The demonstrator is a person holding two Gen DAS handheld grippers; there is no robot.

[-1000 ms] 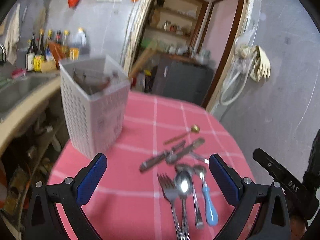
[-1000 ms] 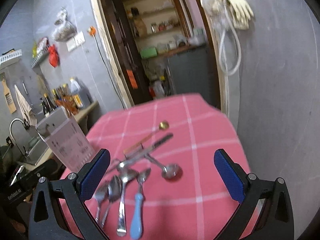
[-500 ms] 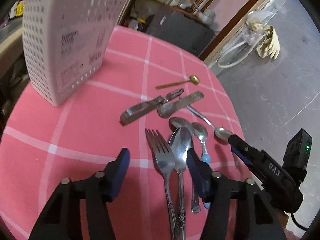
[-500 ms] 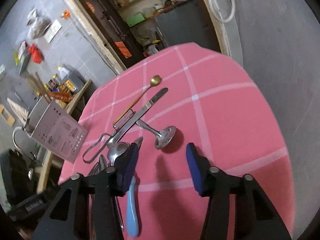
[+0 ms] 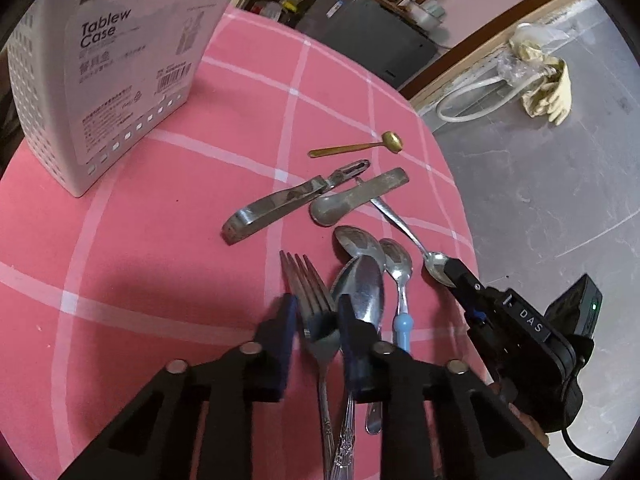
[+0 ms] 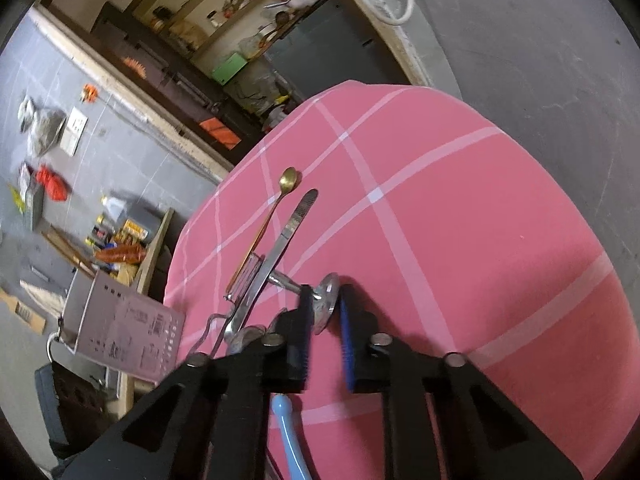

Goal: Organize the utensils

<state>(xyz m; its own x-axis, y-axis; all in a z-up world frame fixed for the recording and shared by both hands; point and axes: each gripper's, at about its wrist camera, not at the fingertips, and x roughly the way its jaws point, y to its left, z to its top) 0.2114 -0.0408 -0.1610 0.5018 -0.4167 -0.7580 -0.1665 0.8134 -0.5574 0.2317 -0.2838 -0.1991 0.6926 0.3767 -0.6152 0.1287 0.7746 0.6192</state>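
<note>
Straddling a steel fork (image 5: 310, 296) on the pink checked tablecloth (image 5: 160, 220), the left gripper (image 5: 316, 320) has just been closing onto its neck. The right gripper (image 6: 324, 320), also closing, pinches a steel spoon's bowl (image 6: 326, 300); open cloth lies rightward. A white perforated cutlery case (image 5: 100, 80) stands at the far-left edge.

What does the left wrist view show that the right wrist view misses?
Left wrist only: the left claw, its jaws having just been closing, now pressing on the fork. Right wrist only: the counter with bottles beyond the table. Both: the right claw shut on the small spoon at its bowl, the gold spoon, the peeler, the white case and the pink cloth.
</note>
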